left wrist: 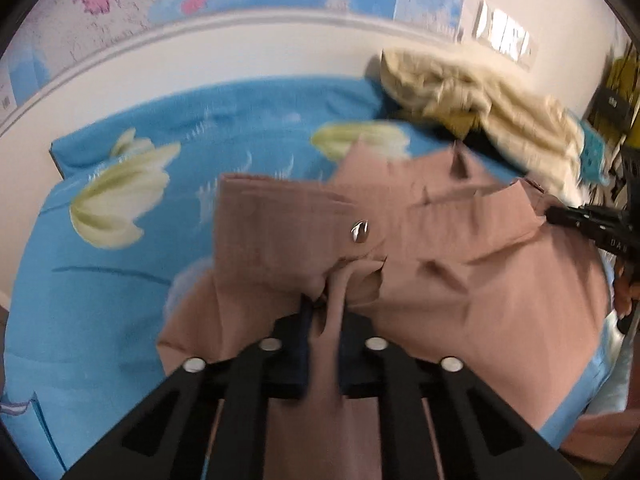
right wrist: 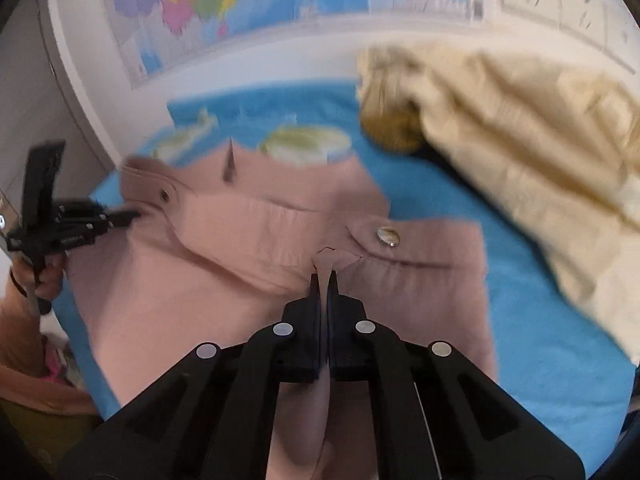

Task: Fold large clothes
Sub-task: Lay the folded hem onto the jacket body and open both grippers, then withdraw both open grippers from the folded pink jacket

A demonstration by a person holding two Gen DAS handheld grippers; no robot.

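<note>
A dusty-pink garment [left wrist: 460, 264] with metal snap buttons [left wrist: 360, 231] lies spread on a blue flowered bedsheet [left wrist: 100, 300]. My left gripper [left wrist: 326, 308] is shut on a pinched fold of the pink garment near one snap. My right gripper [right wrist: 324, 280] is shut on another fold of the same garment [right wrist: 240, 240], beside a snap [right wrist: 387, 236]. Each gripper shows in the other's view, the right gripper [left wrist: 560, 214] clamped on the garment's edge, the left gripper [right wrist: 124, 216] likewise.
A crumpled cream garment [right wrist: 520, 140] lies heaped on the bed's far right, also in the left wrist view [left wrist: 480, 100]. A wall with a coloured map [right wrist: 200, 4] stands behind the bed. Dark shelving [left wrist: 616, 112] stands at the far right.
</note>
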